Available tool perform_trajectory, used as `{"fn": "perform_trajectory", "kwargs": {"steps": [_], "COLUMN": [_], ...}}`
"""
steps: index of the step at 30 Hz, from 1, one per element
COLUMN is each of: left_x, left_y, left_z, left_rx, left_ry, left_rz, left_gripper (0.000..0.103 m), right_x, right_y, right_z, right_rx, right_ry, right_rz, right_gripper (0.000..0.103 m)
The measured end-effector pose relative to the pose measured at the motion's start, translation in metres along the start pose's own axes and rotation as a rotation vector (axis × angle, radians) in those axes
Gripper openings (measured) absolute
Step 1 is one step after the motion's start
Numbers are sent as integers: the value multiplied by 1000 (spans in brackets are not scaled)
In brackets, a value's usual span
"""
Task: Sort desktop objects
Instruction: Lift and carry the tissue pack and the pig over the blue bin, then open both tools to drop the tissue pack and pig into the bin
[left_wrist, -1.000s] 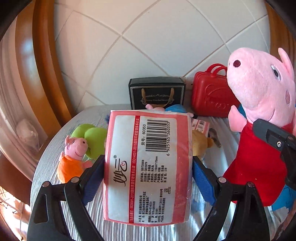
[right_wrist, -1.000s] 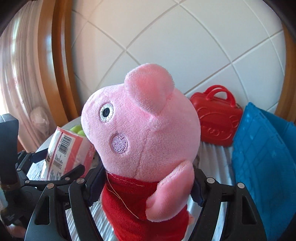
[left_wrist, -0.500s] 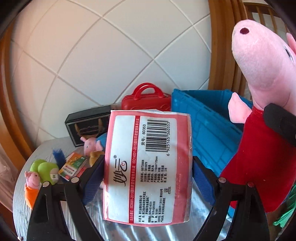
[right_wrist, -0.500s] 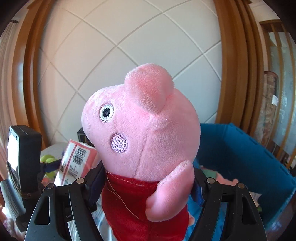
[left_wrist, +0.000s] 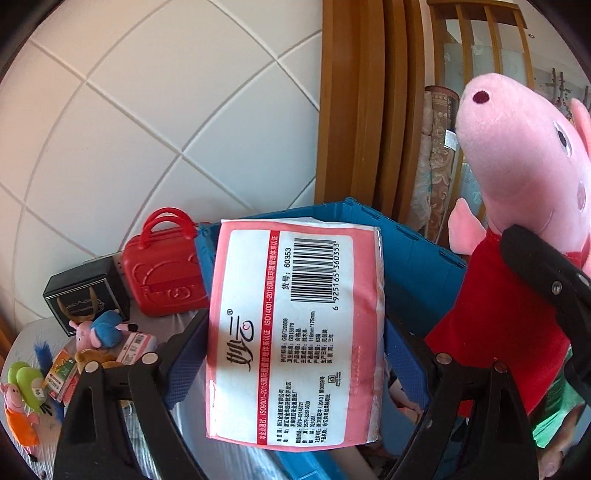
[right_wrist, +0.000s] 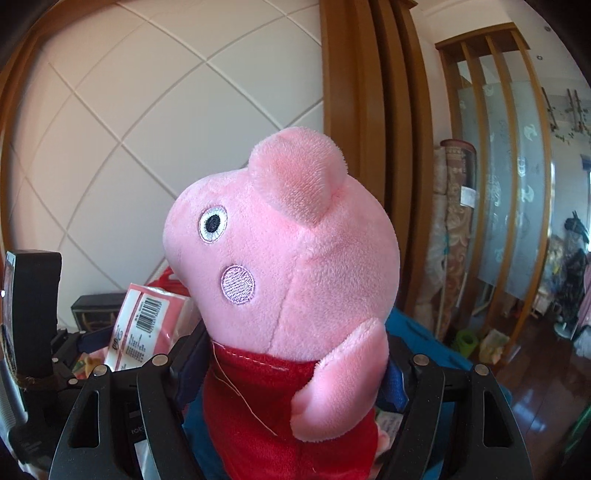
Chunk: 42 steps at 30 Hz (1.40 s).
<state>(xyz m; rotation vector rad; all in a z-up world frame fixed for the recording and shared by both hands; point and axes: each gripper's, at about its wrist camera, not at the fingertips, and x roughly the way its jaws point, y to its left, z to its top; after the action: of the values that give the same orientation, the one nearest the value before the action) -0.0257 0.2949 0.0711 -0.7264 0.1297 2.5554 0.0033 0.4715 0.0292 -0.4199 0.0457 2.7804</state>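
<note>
Both hands loaded: left gripper (left_wrist: 295, 354) pinches the tissue pack (left_wrist: 295, 332) long axis upright, right gripper (right_wrist: 291, 373) squeezes the pig plush (right_wrist: 288, 295). The blue crate (left_wrist: 417, 266) sits dead ahead at 12 o'clock, looks about equally near both, so drop-off seems next.

We see the left tongs (left_wrist: 295, 354) clamped on a load, with the right tongs (right_wrist: 291, 373) at three o'clock, also clamped.

tissue pack (left_wrist: 295, 332): pink-white, barcode up, upright, lifted before blue bin (left_wrist: 413, 258)
pig plush (right_wrist: 288, 295): pink, red dress, upright, lifted
</note>
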Motion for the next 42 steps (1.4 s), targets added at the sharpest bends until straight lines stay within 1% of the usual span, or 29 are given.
{"fn": "perform_trajectory", "kwargs": {"steps": [4,6,7,9,10,12,15,16,18,19,20,21,22,23,24,25,26,28,31,34,42], "left_x": [21,30,34,41,43,48,51,50,50,54,55,53,52,54,55,53,53,52,44,36,14], "left_y": [-29,-41,-44,-53,-56,-59,-59,-57,-56,-57,-60,-62,-64,-66,-68,-69,-70,-70,-65,-62,-54], "left_z": [1,0,-1,-2,-3,-6,-9,-10,-11,-12,-13,-14,-15,-15,-17,-18,-18,-20,-19,-20,-27], "left_rx": [29,49,58,81,91,98,84,74,62,76,94,102,121,141,150,156,165,167,143,145,123], "left_ry": [69,100,115,136,145,166,190,197,203,223,247,229,201,217,235,228,229,228,226,214,184], "left_rz": [-27,-32,-22,2,13,27,26,22,-12,2,33,30,43,94,116,93,88,121,80,81,25], "left_gripper": [90,90,90,91,91,91,91,91,91,91,91,91,92,92,91,92,92,92,91,91,91], "right_x": [25,33,38,46,47,48,48,47,48,48,49,48,47,47,45,45,45,43,42,40,35], "right_y": [-43,-55,-61,-71,-72,-76,-81,-83,-85,-87,-88,-87,-87,-87,-86,-87,-88,-86,-85,-84,-77], "right_z": [3,0,-2,-9,-12,-16,-14,-14,-10,-11,-11,-11,-11,-12,-13,-13,-13,-15,-15,-17,-22], "right_rx": [12,26,34,56,67,82,93,98,105,109,113,115,115,114,113,114,114,112,109,106,89], "right_ry": [48,70,87,118,127,133,139,141,147,149,153,158,159,159,162,166,168,172,178,188,204], "right_rz": [-12,-22,-26,-20,-16,-24,-22,-23,-24,-20,-15,-14,-13,-13,-14,-17,-15,-17,-17,-22,-21], "right_gripper": [77,80,83,92,102,103,103,103,103,103,103,103,103,103,103,103,103,103,103,103,103]}}
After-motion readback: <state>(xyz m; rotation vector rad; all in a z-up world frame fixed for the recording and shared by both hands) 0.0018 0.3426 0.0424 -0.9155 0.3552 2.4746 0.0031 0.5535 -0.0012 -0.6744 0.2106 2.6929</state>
